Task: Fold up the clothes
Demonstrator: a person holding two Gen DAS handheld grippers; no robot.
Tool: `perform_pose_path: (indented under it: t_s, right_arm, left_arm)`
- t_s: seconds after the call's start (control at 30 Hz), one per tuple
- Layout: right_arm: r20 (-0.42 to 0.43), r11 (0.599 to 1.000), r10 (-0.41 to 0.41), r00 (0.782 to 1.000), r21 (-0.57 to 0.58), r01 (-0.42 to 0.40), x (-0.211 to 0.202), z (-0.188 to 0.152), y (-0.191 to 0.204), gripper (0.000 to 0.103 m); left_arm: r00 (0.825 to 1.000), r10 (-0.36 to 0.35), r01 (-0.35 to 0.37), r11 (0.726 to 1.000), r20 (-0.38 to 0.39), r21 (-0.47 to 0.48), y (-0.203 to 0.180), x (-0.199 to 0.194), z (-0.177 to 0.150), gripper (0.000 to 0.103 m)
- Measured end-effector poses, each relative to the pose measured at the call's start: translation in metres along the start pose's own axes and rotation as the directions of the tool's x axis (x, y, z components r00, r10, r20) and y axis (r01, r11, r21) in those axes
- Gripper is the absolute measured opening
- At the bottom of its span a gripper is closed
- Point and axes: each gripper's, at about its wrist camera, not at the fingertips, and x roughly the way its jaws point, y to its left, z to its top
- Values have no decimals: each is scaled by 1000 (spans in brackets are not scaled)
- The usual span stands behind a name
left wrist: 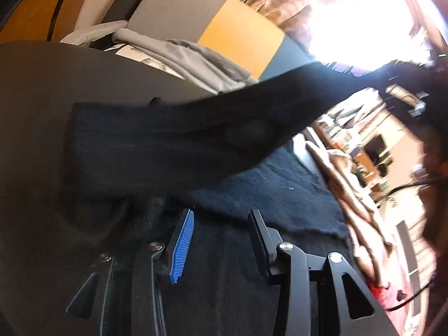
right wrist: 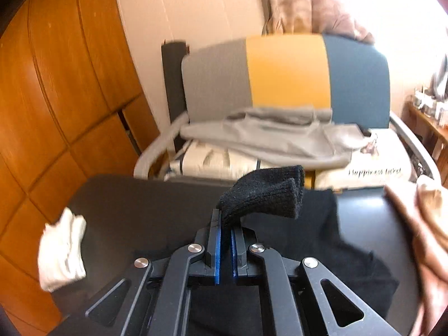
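Note:
A black knitted sweater [left wrist: 252, 196] lies on a dark round table [left wrist: 56, 98]. Its sleeve [left wrist: 238, 117] stretches in the air from the table's left toward the upper right. My left gripper [left wrist: 221, 224] hovers open just above the sweater's body, nothing between its blue pads. In the right wrist view my right gripper [right wrist: 226, 224] is shut on the ribbed black cuff [right wrist: 266, 193], which stands up past the fingertips over the sweater's body [right wrist: 322, 240] on the table [right wrist: 140, 204].
A white cloth [right wrist: 63, 252] lies at the table's left edge. A pinkish-brown garment [right wrist: 420, 224] drapes over the right edge. Behind the table stands a chair [right wrist: 288, 72] with a grey, yellow and blue back, piled with grey clothes [right wrist: 266, 137]. A wooden wall [right wrist: 56, 98] stands at the left.

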Motion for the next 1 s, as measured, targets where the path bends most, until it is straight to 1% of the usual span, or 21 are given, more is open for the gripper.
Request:
perform_pose_path:
  t_s: [0.07,0.17,0.27,0.43,0.53,0.63,0.73,0.83,0.93,1.0]
  right_arm:
    - [19,1000,-17,1000,11,17,-9,8,-12,6]
    - [-7,994,-53,999,96,54,-10,-15,-51,6]
    - [-36,980,-87,996,179,92,-11,-37,-89,6]
    - [-93,937,-135,987,313,157,-12,-76,-153,6]
    - [-153,894,-130,980,410,182,-2,-122,-182,6]
    - [-177,858,-116,977,478,188,2,-154,-198,6]
    - [-184,846,-108,977,499,187,1,-171,-202,6]
    - [-161,850,-129,979,491,193,-7,-171,-203,6]
    - [-127,854,-153,980,482,195,-18,-166,-205,6]
    - [-136,852,-168,976,478,213,-21,-166,-207,6]
  left_arm:
    - [1000,31,-31,999,2,-15,4,5,6,40]
    - [997,72,-72,997,14,-41,11,10,13,40]
    - [997,71,-70,996,19,-47,16,8,10,40]
    - [997,72,-72,997,13,-16,18,0,4,40]
    - [998,70,-70,998,7,0,18,-5,0,40]
    - [998,65,-65,998,-3,21,17,-10,-5,40]
    - [998,58,-58,998,-4,25,16,-13,-11,40]
    - [998,62,-62,997,-4,44,14,-16,-14,40]
    - [998,59,-58,997,-10,43,15,-17,-15,41]
    - [999,50,-49,998,-14,31,17,-16,-14,41]
